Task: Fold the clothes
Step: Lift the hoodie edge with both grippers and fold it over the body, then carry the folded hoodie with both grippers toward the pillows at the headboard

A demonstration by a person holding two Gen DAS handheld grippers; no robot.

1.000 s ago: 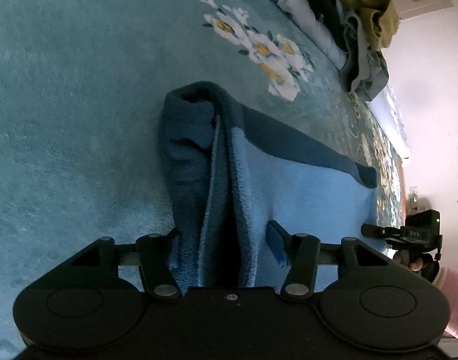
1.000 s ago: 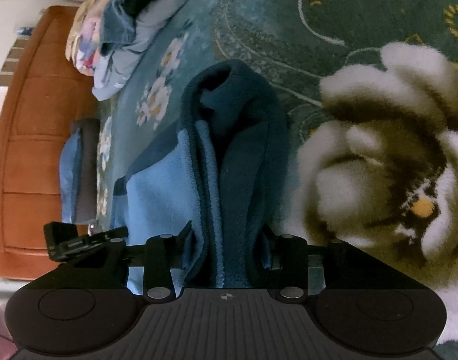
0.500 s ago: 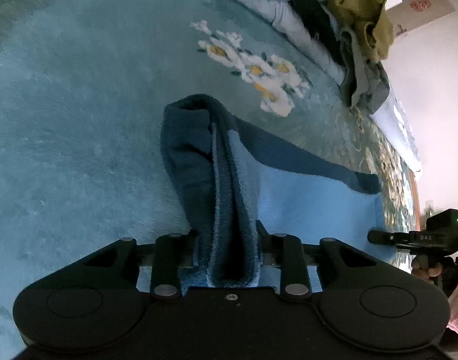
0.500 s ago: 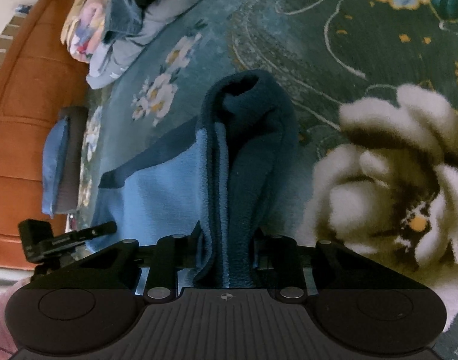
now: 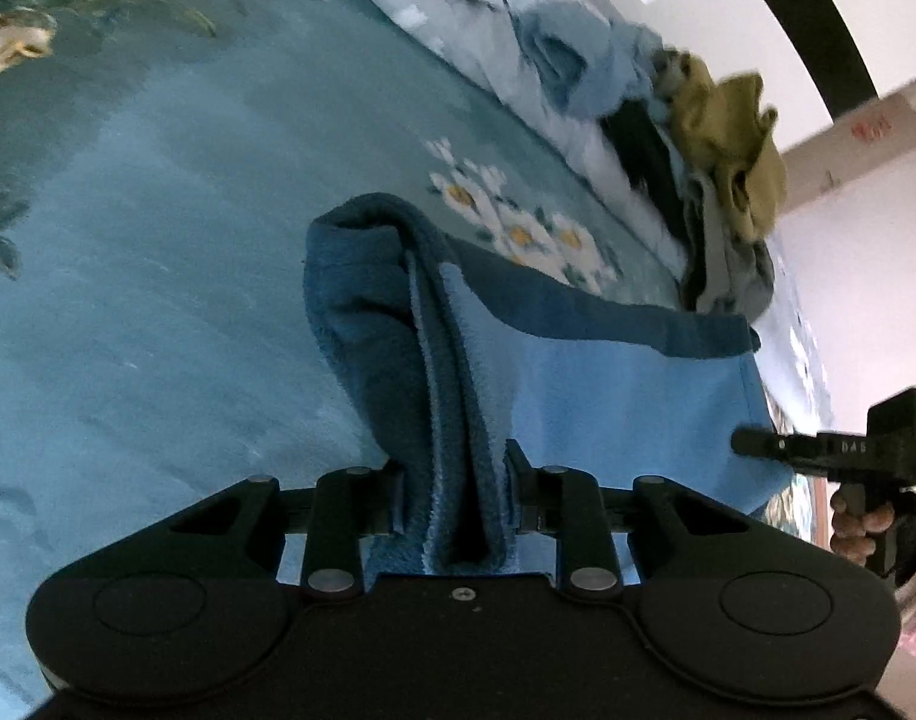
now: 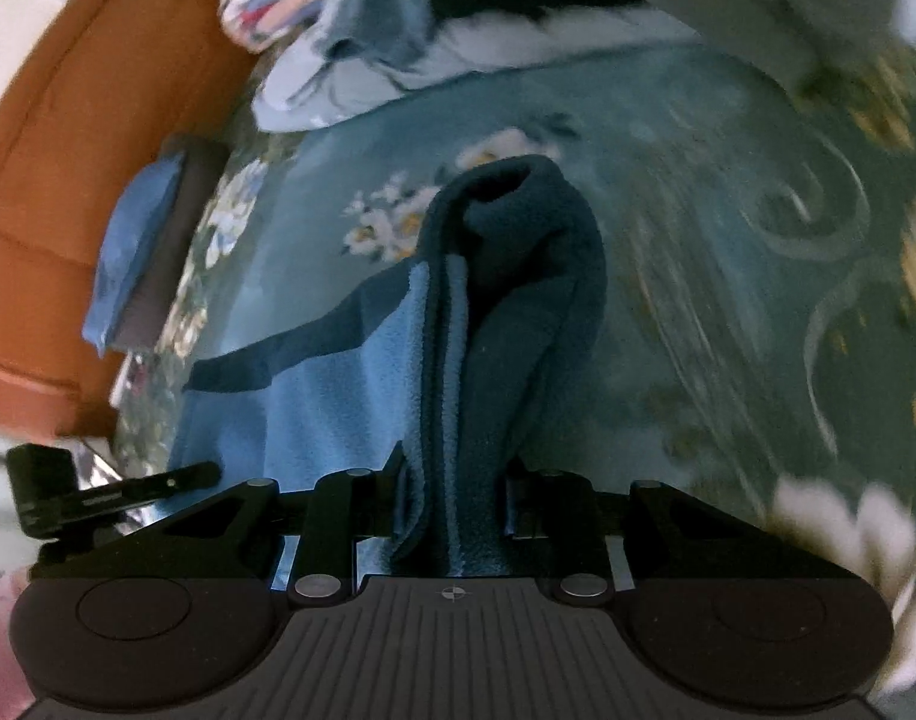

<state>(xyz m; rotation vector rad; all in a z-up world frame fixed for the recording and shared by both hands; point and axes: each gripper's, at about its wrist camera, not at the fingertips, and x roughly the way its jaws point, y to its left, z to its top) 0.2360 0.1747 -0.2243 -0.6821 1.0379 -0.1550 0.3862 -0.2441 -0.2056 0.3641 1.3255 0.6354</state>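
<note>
A blue fleece garment (image 5: 607,396) with dark blue trim is lifted off a teal floral blanket (image 5: 158,276). My left gripper (image 5: 455,480) is shut on a bunched fold at one end of it. My right gripper (image 6: 455,480) is shut on a bunched fold at the other end (image 6: 505,324). The light blue body of the garment hangs stretched between the two grippers. The right gripper shows at the right edge of the left wrist view (image 5: 841,450), and the left one at the left edge of the right wrist view (image 6: 98,489).
A pile of unfolded clothes (image 5: 667,120) lies along the far edge of the blanket, with an olive piece (image 5: 733,144) on top. A folded blue item (image 6: 137,252) lies by the orange wooden headboard (image 6: 56,180). A white wall stands behind.
Both grippers closed on the garment's folds, then lifted and tilted up, raising the garment off the blanket. The clothes pile and headboard came more into view.
</note>
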